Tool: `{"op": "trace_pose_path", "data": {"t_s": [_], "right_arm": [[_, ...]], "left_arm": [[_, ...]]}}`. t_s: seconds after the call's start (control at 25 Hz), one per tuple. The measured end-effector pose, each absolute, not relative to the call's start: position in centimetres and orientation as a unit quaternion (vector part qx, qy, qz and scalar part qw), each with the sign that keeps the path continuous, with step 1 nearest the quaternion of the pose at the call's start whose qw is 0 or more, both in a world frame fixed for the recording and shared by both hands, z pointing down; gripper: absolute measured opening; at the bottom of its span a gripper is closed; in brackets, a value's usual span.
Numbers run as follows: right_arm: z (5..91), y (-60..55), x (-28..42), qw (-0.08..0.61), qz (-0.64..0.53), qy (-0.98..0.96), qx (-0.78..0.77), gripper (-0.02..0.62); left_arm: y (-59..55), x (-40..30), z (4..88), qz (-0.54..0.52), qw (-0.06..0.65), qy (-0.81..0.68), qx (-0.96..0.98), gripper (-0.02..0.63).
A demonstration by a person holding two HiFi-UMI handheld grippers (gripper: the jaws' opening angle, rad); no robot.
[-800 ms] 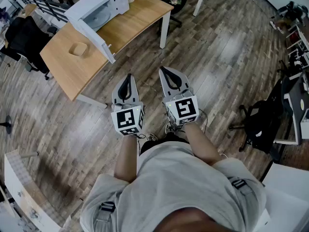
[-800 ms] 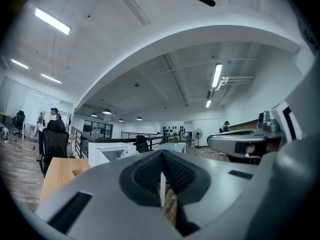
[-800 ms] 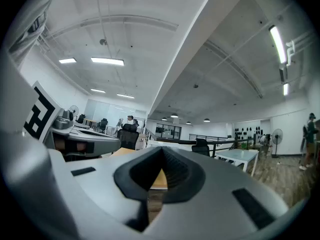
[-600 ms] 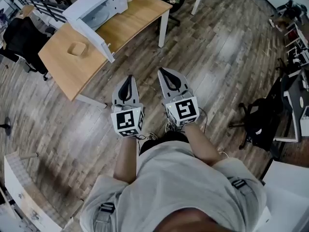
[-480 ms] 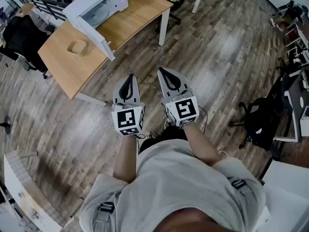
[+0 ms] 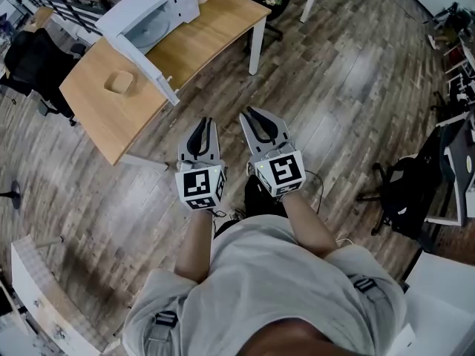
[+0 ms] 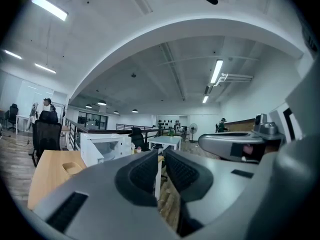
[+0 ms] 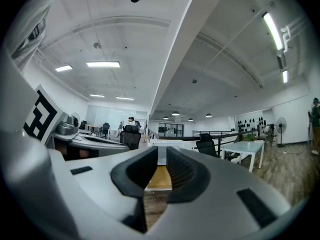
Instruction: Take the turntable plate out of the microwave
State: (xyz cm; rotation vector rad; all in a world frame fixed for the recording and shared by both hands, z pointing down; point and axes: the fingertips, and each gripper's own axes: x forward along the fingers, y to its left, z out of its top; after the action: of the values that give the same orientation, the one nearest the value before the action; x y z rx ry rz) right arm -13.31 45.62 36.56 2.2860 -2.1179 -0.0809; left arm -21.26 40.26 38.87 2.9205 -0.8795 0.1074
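The white microwave [image 6: 159,6] stands at the far end of a wooden table [image 6: 200,39] with its door [image 6: 145,61] hanging open. The round turntable plate [image 6: 151,27] lies inside. I stand on the floor well short of the table. My left gripper [image 6: 202,122] and right gripper [image 6: 249,112] are held side by side, level, pointing at the table. Each shows a narrow gap with nothing in it. In the left gripper view the microwave [image 7: 102,149] sits left of my left gripper [image 7: 161,159]. In the right gripper view the table [image 8: 159,179] shows through my right gripper [image 8: 162,156].
A small wooden dish [image 6: 119,82] lies on the table's near end. A chair draped in black [image 6: 30,58] stands left of the table. A black office chair [image 6: 401,191] is at the right, and a white cabinet [image 6: 37,302] at the lower left.
Both grippers keep the same pose and narrow gap. The view has shifted slightly, and a dark shoe now shows under the right gripper.
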Motion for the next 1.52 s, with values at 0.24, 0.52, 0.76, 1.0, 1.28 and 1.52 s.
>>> {"op": "trace_pose_path", "data": {"t_s": [0.24, 0.52, 0.76, 1.0, 1.28, 1.52], "right_arm": [[36.9, 41.1, -8.3, 0.006, -0.026, -0.683, 0.730, 0.060], [37.1, 36.0, -1.3, 0.008, -0.018, -0.699, 0.715, 0.061], [38.6, 33.2, 4.2, 0.003, -0.002, -0.712, 0.702, 0.063], [40.3, 30.4, 6.5, -0.003, 0.024, -0.721, 0.692, 0.063], [42.1, 26.5, 8.1, -0.002, 0.038, -0.727, 0.685, 0.064], [42.4, 20.0, 9.5, 0.009, 0.036, -0.737, 0.675, 0.064]], "left_arm": [[35.1, -16.6, 39.2, 0.040, 0.043, -0.303, 0.951, 0.060], [30.0, -9.3, 39.5, 0.050, 0.050, -0.316, 0.946, 0.060], [27.0, -4.8, 40.6, 0.060, 0.060, -0.342, 0.936, 0.060], [24.2, -3.3, 41.8, 0.078, 0.070, -0.361, 0.927, 0.060], [20.3, -1.1, 43.2, 0.084, 0.076, -0.364, 0.925, 0.060], [13.7, 0.6, 44.0, 0.078, 0.084, -0.372, 0.921, 0.060]]}}
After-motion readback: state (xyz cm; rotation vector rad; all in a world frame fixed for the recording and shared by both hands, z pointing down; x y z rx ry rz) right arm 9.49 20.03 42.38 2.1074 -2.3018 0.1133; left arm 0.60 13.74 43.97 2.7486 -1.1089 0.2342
